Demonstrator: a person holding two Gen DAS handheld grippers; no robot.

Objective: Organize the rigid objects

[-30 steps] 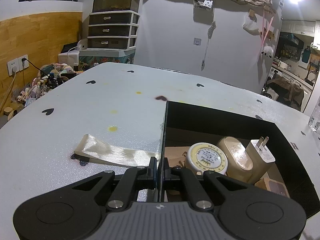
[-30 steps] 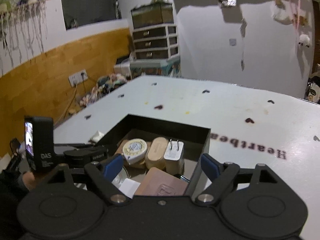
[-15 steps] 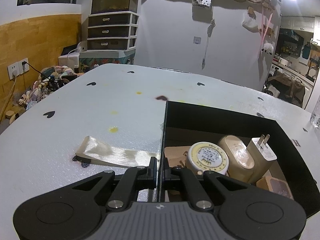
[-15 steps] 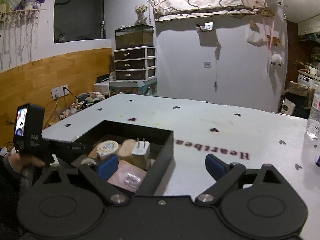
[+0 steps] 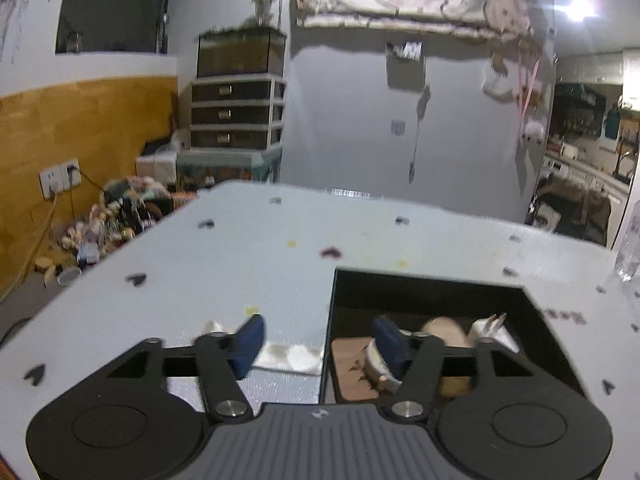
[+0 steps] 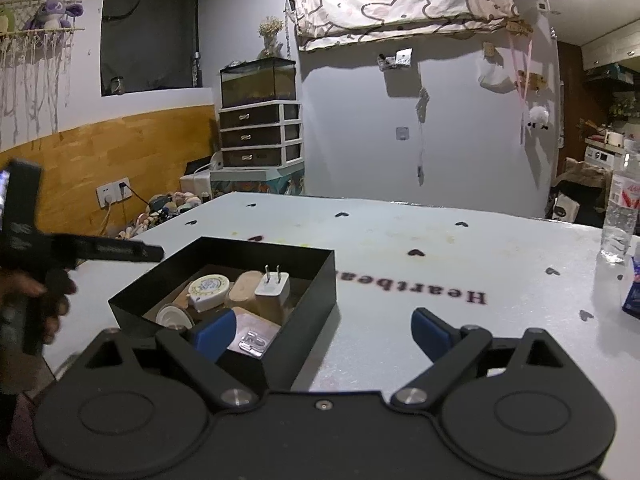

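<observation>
A black open box point(image 6: 308, 280) sits on the white table and holds a white plug adapter point(image 6: 273, 283), a round tape measure point(image 6: 208, 287), a beige case point(image 6: 245, 286), a brown card point(image 6: 250, 330) and a white disc point(image 6: 173, 316). The box also shows in the left wrist view point(image 5: 432, 292). My left gripper point(image 5: 320, 344) is open above the box's left wall, one finger on each side. My right gripper point(image 6: 322, 330) is open and empty, lifted near the box's front right corner. The left gripper also shows in the right wrist view point(image 6: 156, 255).
A pale folded ribbon point(image 5: 280, 352) lies left of the box. A clear water bottle point(image 6: 619, 216) and a blue packet point(image 6: 634, 292) stand at the table's right edge. The table point(image 6: 440, 264) has black heart marks and "Heartbeat" lettering. Clutter lies on the floor at left.
My left gripper has let go of the box's left wall, opened and lifted. My right gripper has pulled back and up from the box.
</observation>
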